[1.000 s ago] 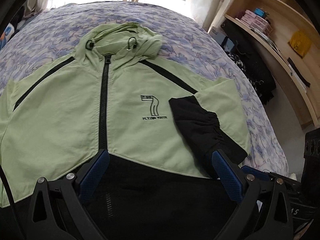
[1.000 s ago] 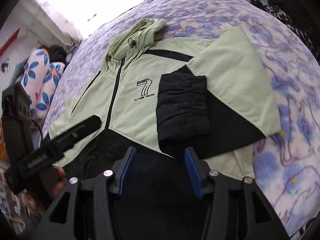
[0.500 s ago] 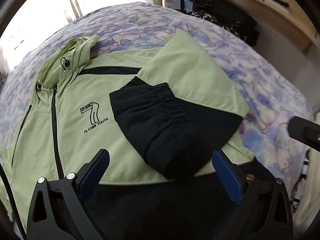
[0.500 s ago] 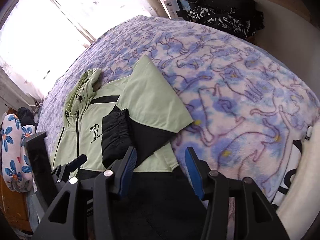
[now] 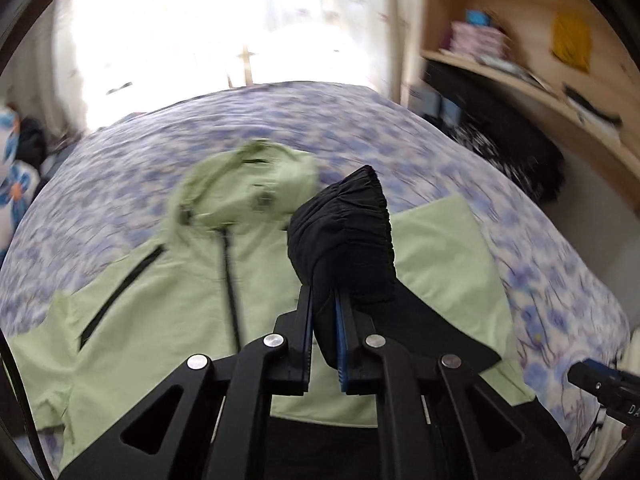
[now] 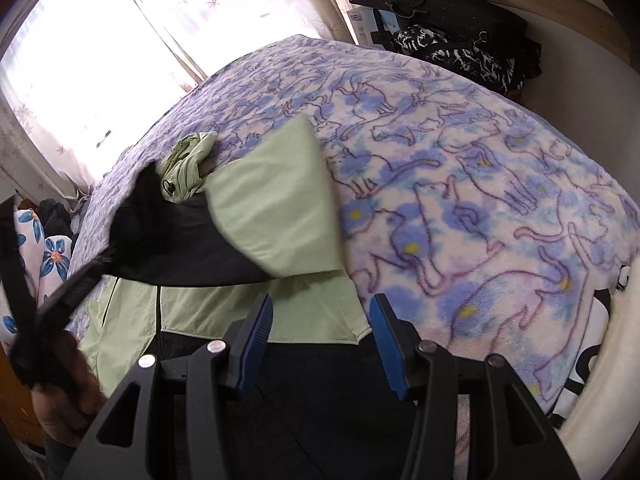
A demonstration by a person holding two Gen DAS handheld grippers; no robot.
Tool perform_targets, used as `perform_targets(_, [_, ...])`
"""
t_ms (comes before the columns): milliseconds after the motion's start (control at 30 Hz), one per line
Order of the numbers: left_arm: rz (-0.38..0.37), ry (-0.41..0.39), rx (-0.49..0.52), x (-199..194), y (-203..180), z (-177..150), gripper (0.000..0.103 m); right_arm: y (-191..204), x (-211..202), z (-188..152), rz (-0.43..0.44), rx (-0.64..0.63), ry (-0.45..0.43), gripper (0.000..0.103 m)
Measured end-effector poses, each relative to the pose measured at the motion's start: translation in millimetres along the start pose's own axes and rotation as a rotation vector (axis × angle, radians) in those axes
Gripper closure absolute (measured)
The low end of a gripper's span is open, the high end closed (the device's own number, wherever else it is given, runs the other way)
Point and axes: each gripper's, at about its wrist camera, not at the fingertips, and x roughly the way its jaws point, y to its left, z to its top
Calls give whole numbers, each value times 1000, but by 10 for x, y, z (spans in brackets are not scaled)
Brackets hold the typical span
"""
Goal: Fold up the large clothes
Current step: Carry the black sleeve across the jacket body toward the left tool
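on the bed lies a green jacket; left gripper jaws pinch its black cuff, right gripper jaws gape wide.

- Jacket: pale green hooded windbreaker with black lower panel, lying front-up on the bed, filling centre and lower left of the left wrist view.
- Hood: bunched at upper centre, drawcord toggles showing; blurred.
- Zip: black, closed, running down the middle.
- Black diagonal stripe crosses the chest at left.
- Sleeve: folded in over the body at right; its black gathered cuff is raised off the chest, pinched in the left claw.
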Motion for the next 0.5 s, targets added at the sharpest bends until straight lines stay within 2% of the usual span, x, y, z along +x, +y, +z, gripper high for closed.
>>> perform_targets(33, [16,2,-38,-12,181,-19,94,18,18,-10,-8,-3,6,52])
perform_targets(67, [35,15,-91,-6,415,-90,87,35,46,-24,-13,-5,19,52])
perform_targets(100, [42,37,-133,25,589,-155,71,59,76,-35,-6,-9,34,52])
perform_targets(133, [35,69,-178,68,754,-215,60,83,109,-48,9,-10,48,52])
perform_targets(167, [10,116,-246,123,960,-328,38,108,136,-62,21,-11,57,52])
perform_targets(200, [-10,136,-289,151,1086,-402,32,129,157,-72,27,-14,62,52])
perform_targets(333, [-69,194,-416,264,1528,-621,32,264,192,-79,75,-22,58,52])
perform_targets(500, [-143,198,-472,334,1752,-610,29,429,70,1,156,-25,-50,52])
